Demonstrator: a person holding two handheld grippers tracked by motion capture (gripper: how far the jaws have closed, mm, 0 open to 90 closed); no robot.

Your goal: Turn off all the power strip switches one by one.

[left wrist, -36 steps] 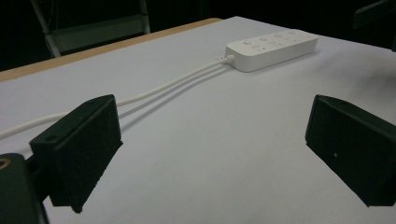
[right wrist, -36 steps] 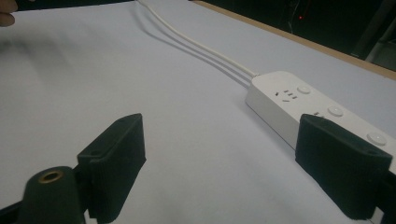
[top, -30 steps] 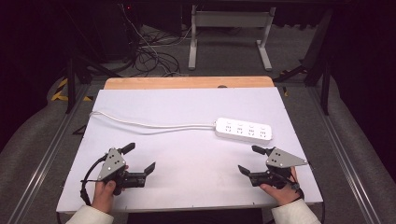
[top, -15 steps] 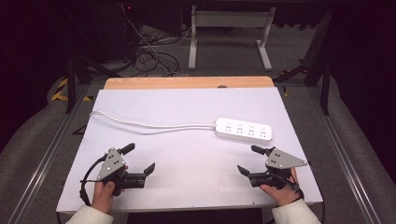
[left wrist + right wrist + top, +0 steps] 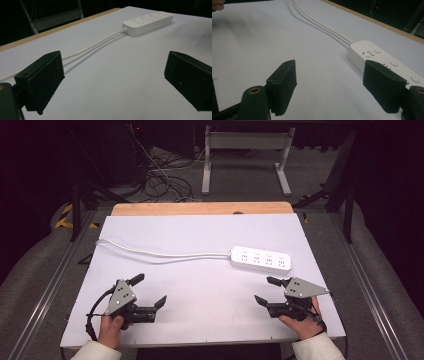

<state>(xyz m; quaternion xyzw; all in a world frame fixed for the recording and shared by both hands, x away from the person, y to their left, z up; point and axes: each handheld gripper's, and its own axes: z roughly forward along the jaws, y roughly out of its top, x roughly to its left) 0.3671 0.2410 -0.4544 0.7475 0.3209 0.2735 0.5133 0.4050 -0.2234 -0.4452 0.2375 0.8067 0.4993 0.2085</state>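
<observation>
Near the power strip (image 5: 261, 259) on the tabletop (image 5: 200, 240): right claw (image 5: 265, 290), jaws just closing, nothing between them. Farther from the strip: left claw (image 5: 148, 290), open, empty.

Your table (image 5: 200, 320) had a white top w/ a wood strip (image 5: 200, 209) along the far edge. On it lay a white power strip (image 5: 261, 259), right of centre, its cable (image 5: 150, 253) trailing left.
</observation>
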